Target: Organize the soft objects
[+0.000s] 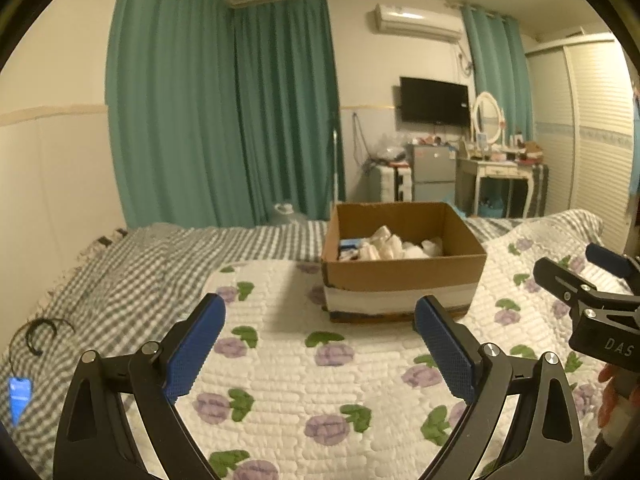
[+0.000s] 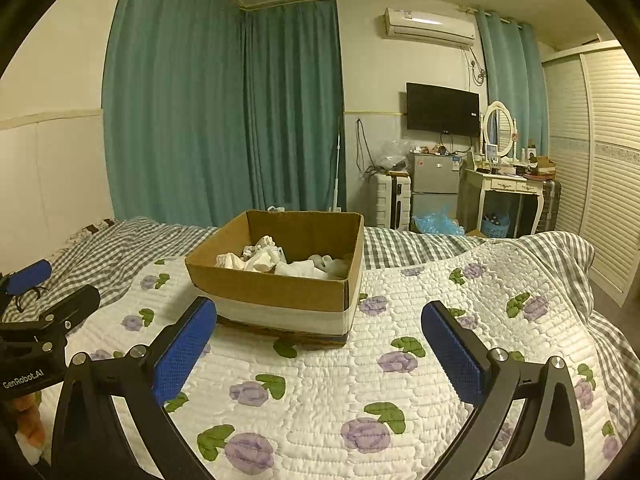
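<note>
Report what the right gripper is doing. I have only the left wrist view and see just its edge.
Observer: The right gripper has its fingers wide apart with nothing between them. It hovers over the flowered quilt, short of the box.
Operator: Check what is behind the box.
Observer: A crumpled blue plastic bag lies at the foot of the small fridge. The box hides it from your view.
Operator: Read the side of my left gripper.
Observer: The left gripper has a white label that reads GenRobot.AI.
</note>
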